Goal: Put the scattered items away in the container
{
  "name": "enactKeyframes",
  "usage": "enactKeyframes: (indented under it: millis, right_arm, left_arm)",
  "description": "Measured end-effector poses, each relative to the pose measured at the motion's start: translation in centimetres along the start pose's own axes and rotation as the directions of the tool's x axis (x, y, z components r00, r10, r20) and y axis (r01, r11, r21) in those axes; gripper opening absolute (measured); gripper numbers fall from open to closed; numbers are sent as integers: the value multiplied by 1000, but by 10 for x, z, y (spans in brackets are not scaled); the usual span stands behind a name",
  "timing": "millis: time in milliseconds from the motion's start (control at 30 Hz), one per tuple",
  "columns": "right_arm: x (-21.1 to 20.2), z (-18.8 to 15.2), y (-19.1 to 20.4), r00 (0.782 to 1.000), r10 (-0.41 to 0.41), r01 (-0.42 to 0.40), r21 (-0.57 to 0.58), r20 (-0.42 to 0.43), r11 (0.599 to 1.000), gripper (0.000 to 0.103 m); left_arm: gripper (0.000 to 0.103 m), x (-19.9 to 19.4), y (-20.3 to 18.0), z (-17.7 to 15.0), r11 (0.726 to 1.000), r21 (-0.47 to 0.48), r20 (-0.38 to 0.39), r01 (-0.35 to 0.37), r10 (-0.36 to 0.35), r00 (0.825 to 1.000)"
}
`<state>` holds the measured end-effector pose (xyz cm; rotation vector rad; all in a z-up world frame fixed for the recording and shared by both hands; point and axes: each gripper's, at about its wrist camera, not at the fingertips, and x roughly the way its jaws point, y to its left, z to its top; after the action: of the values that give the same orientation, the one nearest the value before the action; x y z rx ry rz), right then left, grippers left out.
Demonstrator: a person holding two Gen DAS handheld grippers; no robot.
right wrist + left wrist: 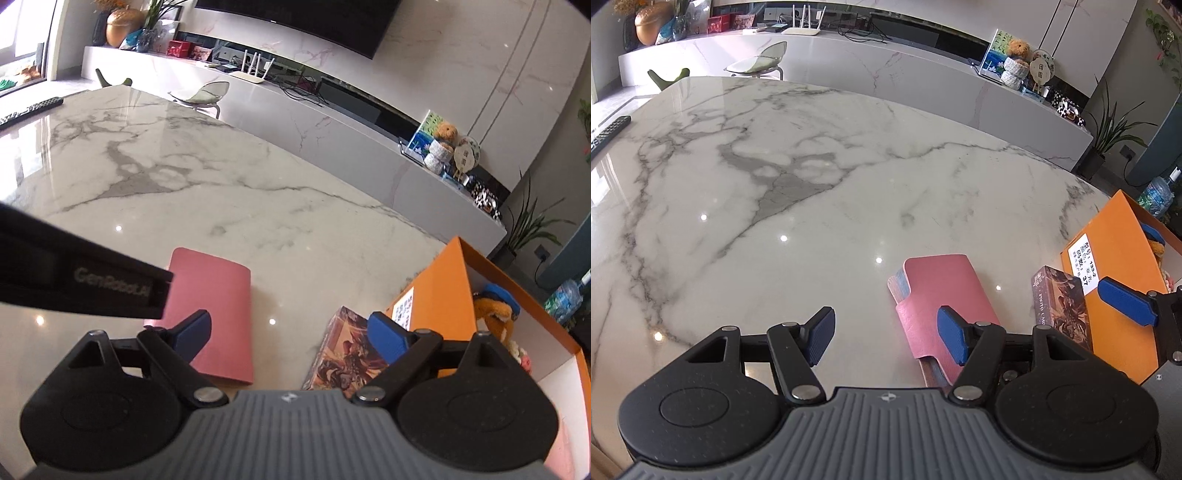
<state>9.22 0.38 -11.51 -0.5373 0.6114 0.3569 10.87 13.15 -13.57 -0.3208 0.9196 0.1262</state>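
A pink case (940, 295) lies flat on the marble table (775, 184), and it also shows in the right wrist view (214, 306). A brown printed card box (1062, 306) stands against an open orange box (1119, 280); in the right wrist view the card box (340, 350) lies beside the orange box (436, 291), which holds a plush toy (495, 314). My left gripper (886, 332) is open and empty, its right finger over the pink case. My right gripper (291, 332) is open and empty, between the case and the card box.
A black remote (609, 133) lies at the table's far left edge. Green chairs (764, 61) stand behind the table. A long marble cabinet (923, 85) with ornaments runs along the back wall. A potted plant (1108, 136) stands at the right.
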Motion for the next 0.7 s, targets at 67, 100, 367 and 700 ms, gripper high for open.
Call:
enactKeyframes:
  millis: [67, 100, 367, 700]
  right_arm:
    - [1, -1, 4, 1000, 1, 0, -42, 7, 999, 91]
    - [1, -2, 5, 1000, 1, -1, -58, 9, 998, 91]
    - [8, -7, 4, 999, 30, -33, -95, -23, 995, 68]
    - [17, -11, 3, 999, -10, 5, -100, -46, 995, 67]
  left_arm:
    - [72, 6, 0, 0, 1000, -11, -18, 12, -12, 1000]
    - [72, 9, 0, 0, 1000, -20, -28, 23, -23, 999]
    - [41, 22, -3, 1, 989, -71, -63, 129, -134, 989]
    - [0, 17, -5, 3, 1000, 1, -44, 26, -26, 999]
